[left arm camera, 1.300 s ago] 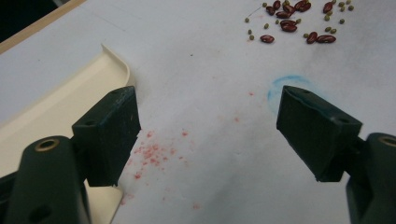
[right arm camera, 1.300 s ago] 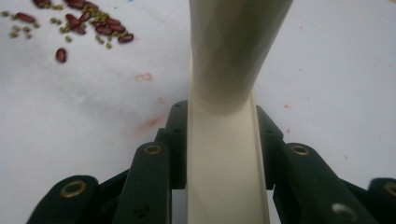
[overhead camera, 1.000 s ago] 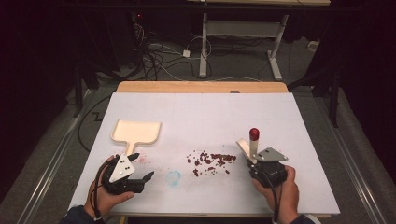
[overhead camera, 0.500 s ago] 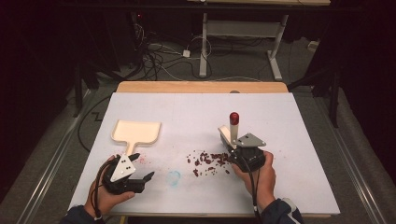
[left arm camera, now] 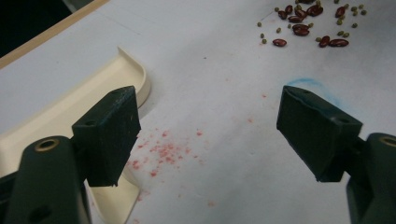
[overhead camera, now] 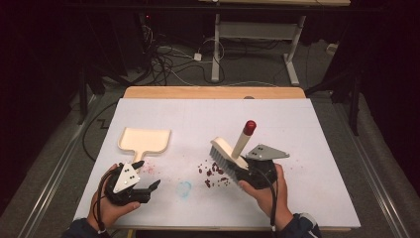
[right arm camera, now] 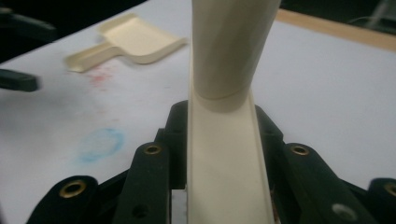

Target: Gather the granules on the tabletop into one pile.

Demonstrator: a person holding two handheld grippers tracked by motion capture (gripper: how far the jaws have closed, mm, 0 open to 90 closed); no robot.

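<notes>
Right gripper (overhead camera: pixel 236 167) clamps brush (overhead camera: pixel 229 152) (over beans (overhead camera: pixel 214 173)) — left gripper (overhead camera: pixel 147 174) agape, empty.

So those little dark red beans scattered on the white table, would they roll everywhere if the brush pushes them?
Probably somewhat. The dark red beans look small, smooth and rounded, so they would likely skid and scatter rather than move together. Tiny greenish ones among them look round and may roll farther. The cream brush has a wide bristle head, which should herd most.
</notes>
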